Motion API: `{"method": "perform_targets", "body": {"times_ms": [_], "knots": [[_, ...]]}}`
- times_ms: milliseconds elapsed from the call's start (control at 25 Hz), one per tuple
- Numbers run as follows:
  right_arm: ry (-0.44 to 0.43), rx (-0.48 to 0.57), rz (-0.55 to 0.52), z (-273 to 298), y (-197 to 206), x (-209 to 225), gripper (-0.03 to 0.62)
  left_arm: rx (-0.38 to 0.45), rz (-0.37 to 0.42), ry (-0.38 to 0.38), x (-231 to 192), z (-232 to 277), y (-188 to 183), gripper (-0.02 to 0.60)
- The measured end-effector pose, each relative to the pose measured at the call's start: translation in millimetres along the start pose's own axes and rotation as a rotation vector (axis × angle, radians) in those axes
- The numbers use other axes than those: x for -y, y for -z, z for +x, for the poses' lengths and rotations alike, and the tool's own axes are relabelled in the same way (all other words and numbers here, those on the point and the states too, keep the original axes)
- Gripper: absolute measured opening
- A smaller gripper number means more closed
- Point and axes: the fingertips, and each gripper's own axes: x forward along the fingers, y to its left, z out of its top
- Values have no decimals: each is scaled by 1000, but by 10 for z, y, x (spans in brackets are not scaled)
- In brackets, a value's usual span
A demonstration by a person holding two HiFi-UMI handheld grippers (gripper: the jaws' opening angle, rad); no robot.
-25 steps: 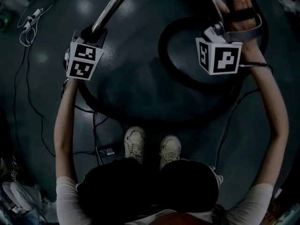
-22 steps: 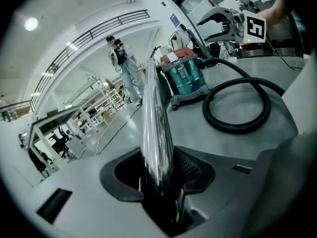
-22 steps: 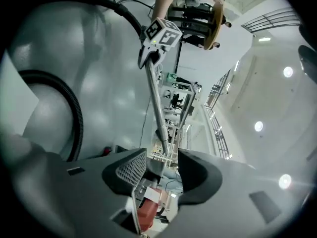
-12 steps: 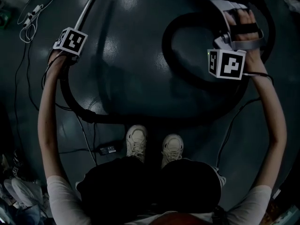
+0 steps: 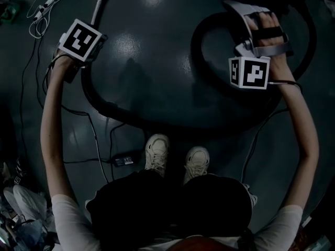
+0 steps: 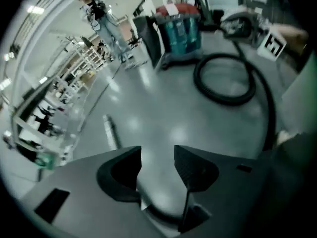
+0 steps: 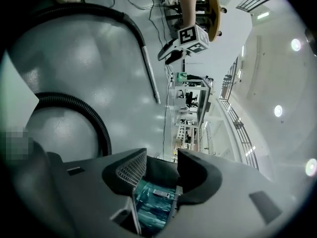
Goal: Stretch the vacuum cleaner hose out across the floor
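The black vacuum hose [image 5: 120, 111] runs from the metal wand [image 5: 101, 1] on the floor, past my feet, into a loop [image 5: 209, 72] on the right. My left gripper [image 6: 157, 165] hovers over the hose's wand end. Its jaws have just been opening and stand open, with only bare floor between them. The wand tip [image 6: 110, 130] lies just beyond. My right gripper [image 7: 159, 165] is shut on the hose [image 7: 84, 113] close to the teal vacuum cleaner [image 6: 181, 31]. The dark hose fills the gap between its pads.
Thin cables [image 5: 97, 140] and a power adapter [image 5: 124, 160] lie left of my shoes [image 5: 157, 153]. A white cord [image 5: 39, 14] lies at the far left. Shelving [image 6: 84, 58] and a standing person [image 6: 106, 24] are beyond the vacuum cleaner.
My left gripper has let go of the wand, which now lies on the floor, and has swung left and tipped downward. The right gripper has sunk a little with the hose.
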Motion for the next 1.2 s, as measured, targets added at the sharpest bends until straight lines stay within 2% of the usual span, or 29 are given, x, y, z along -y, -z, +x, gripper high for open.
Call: {"method": "perform_targets", "body": {"times_ms": [80,120,160,200,240,280,360,400,520,560,640,760,880,960,1080,1120,1200], "knots": [[-5,17,95,-76,-43,37,186,272,-77,271,565,13,-492,215],[-5,22,182,-121,-31,64,186,422,-120,364,775,-36,-736,215],[-10,24,290,-169,-1,78,186,571,-154,406,922,-98,-962,215],[-29,19,405,-223,45,62,186,694,-175,405,1028,-147,-1150,215],[-62,6,517,-284,104,12,186,778,-177,382,1124,-169,-1295,215],[-101,-14,616,-351,180,-66,186,823,-158,354,1234,-166,-1409,215],[-165,-75,776,-517,384,-271,184,851,-84,336,1523,-136,-1595,215],[-176,-116,845,-623,518,-380,185,859,-52,366,1703,-138,-1678,215],[-118,-272,1085,-1012,1015,-712,184,912,-5,534,2261,-267,-1891,215],[-88,-323,1174,-1146,1182,-840,184,938,23,563,2420,-314,-1957,215],[-34,-422,1330,-1403,1486,-1137,184,985,90,562,2709,-345,-2090,215],[40,-630,1498,-1895,1817,-1730,184,994,151,559,3156,-248,-2272,215],[65,-820,1644,-2366,2028,-2283,184,981,291,549,3620,-175,-2406,215],[27,-863,1785,-2501,2022,-2553,184,964,404,519,3835,-115,-2405,214],[-9,-820,2074,-2605,1842,-2777,184,907,550,484,4048,86,-2290,215],[-38,-809,2149,-2630,1764,-2820,184,884,580,484,4092,158,-2247,215],[-114,-817,2229,-2676,1587,-2898,184,846,616,478,4118,281,-2177,214]]}}
